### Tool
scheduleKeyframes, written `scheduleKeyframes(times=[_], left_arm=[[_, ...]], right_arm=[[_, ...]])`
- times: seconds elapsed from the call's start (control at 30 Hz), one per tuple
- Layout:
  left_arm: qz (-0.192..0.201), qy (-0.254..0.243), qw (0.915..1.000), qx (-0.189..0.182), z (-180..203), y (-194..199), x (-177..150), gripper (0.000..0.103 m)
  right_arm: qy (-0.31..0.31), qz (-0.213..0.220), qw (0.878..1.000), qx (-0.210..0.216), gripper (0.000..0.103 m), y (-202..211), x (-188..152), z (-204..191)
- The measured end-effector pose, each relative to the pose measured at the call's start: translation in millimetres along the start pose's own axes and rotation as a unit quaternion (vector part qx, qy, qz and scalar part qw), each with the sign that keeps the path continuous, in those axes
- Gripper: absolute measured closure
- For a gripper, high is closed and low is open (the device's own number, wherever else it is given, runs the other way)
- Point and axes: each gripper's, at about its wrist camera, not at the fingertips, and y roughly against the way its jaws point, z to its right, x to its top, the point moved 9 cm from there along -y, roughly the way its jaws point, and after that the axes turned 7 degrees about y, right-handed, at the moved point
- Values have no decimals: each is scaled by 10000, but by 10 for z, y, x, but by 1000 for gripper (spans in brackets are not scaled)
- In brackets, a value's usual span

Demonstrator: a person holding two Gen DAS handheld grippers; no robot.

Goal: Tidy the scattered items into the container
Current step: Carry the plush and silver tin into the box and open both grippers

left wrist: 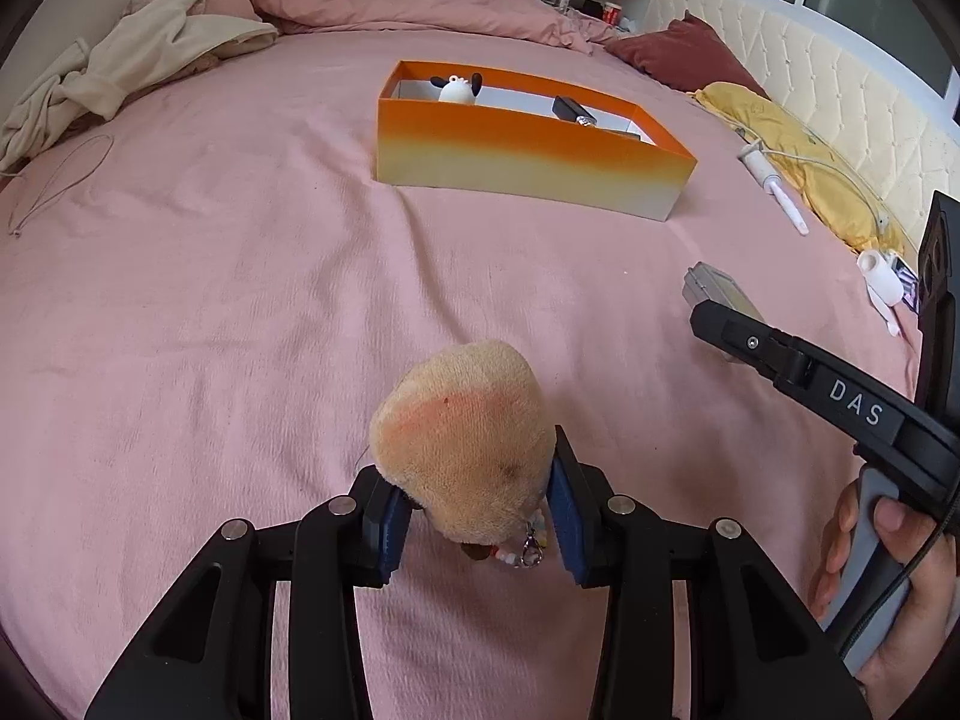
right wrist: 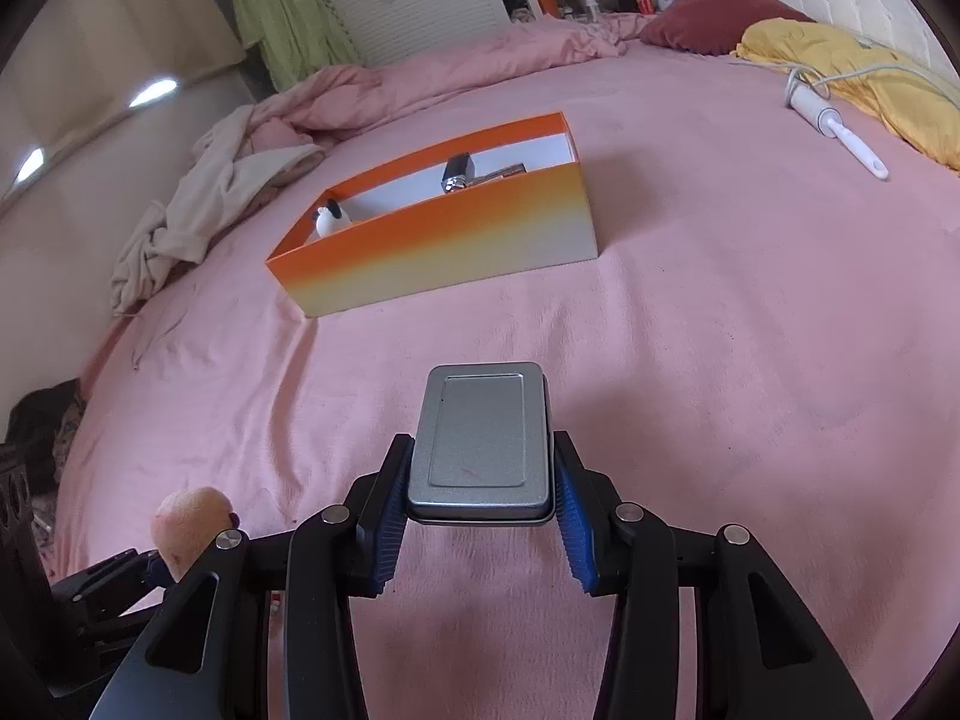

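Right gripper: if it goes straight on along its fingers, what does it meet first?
Probably the orange box. The right gripper, shut on the metal tin, points over bare pink sheet toward the box's near wall; nothing else shows between. Height is unclear, so it might pass above the rim.

On the bed [left wrist: 240, 312] the box [left wrist: 528, 162] lies ahead, a dog figurine [left wrist: 457, 89] inside at its left end. The plush toy [left wrist: 462, 438] sits left of the metal tin [right wrist: 480, 441]; a lint roller [right wrist: 840, 126] lies right.
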Motion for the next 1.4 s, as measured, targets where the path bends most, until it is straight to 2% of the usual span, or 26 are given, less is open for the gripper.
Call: scheduleKeyframes(times=[0.27,0.5,0.73,0.97,1.17,1.4], left_arm=[[109,0,9999,-41,11,-43,250,61],[347,-11,9994,-88,39,-49,750,61],[825,-153,9965,-15,113,106,1470,61],[1265,-342,9914,36,213,263,2112,61],[1050,-333,9939,63,250,-72,2304,61],[769,-143,9969,84,127,-432,2196,61]], right_arm=[[39,-14,9999,119,60,-95,52,-55],[65,14,9999,108,60,-158,203,-23],[322,270,9991,76,60,-170,651,-15],[753,582,9954,-47,60,-168,1340,-71],[1045,709,9919,-148,60,-299,1821,-172],[1182,478,9916,-215,61,-628,1877,-190]])
